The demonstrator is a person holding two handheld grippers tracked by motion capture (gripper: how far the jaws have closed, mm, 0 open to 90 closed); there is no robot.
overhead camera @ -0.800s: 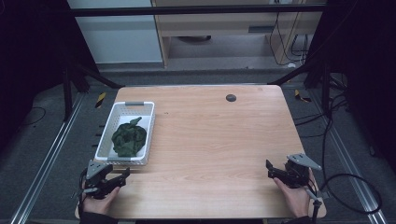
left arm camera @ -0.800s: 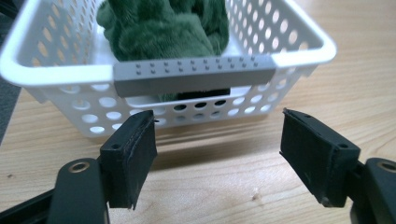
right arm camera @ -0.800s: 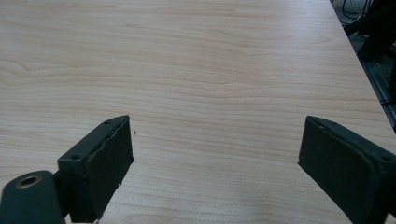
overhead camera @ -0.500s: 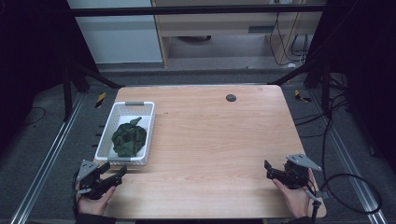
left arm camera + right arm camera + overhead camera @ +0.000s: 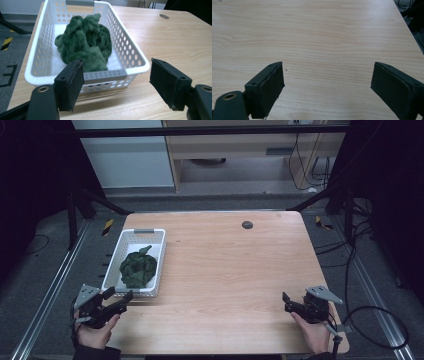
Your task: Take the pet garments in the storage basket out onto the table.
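From the high view, the left gripper (image 5: 119,298) sits at the near left corner of the desk (image 5: 225,270) with its jaws spread, just short of the near end of a white basket (image 5: 116,273) that holds a crumpled green cloth (image 5: 136,269), while the right gripper (image 5: 286,301) rests well apart at the near right edge, jaws also apart. In the left gripper view, the basket (image 5: 37,57) stands straight ahead of the wide-spread jaws, its near wall close to the left jaw, the green cloth (image 5: 85,45) heaped inside. In the right gripper view, the jaws stand wide apart over bare desk (image 5: 324,37), gripping nothing.
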